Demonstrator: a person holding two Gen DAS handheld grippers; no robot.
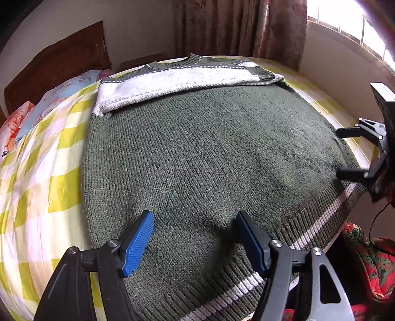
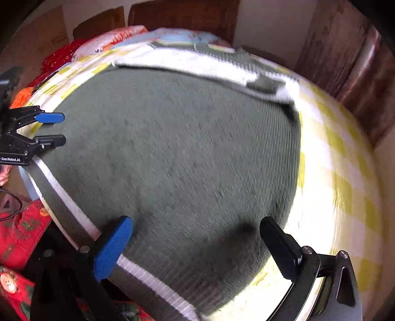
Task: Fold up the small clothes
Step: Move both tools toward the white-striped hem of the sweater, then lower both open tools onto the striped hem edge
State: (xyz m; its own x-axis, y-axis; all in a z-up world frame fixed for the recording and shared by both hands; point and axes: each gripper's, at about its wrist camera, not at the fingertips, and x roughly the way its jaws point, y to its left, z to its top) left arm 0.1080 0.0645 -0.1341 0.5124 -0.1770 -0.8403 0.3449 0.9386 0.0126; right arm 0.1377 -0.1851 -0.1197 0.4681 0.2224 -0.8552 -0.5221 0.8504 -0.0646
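Note:
A dark green knit sweater (image 1: 197, 153) lies flat on the bed, with its white-and-green sleeves (image 1: 177, 79) folded across the chest near the collar. Its ribbed hem with a white stripe (image 1: 311, 227) runs along the bed's near edge. My left gripper (image 1: 195, 227) is open and empty, just above the sweater near the hem's left part. My right gripper (image 2: 197, 234) is open and empty over the hem's right corner; it shows at the right in the left wrist view (image 1: 342, 151). The left gripper shows at the left in the right wrist view (image 2: 58, 128). The sweater (image 2: 172, 153) is blurred there.
The bed has a yellow-and-white checked sheet (image 1: 44, 172). Floral pillows (image 1: 49, 98) and a wooden headboard (image 1: 56, 64) are at the far left. Curtains (image 1: 242, 27) and a window (image 1: 350, 22) stand behind. Red floral cloth (image 1: 370, 266) lies below the bed edge.

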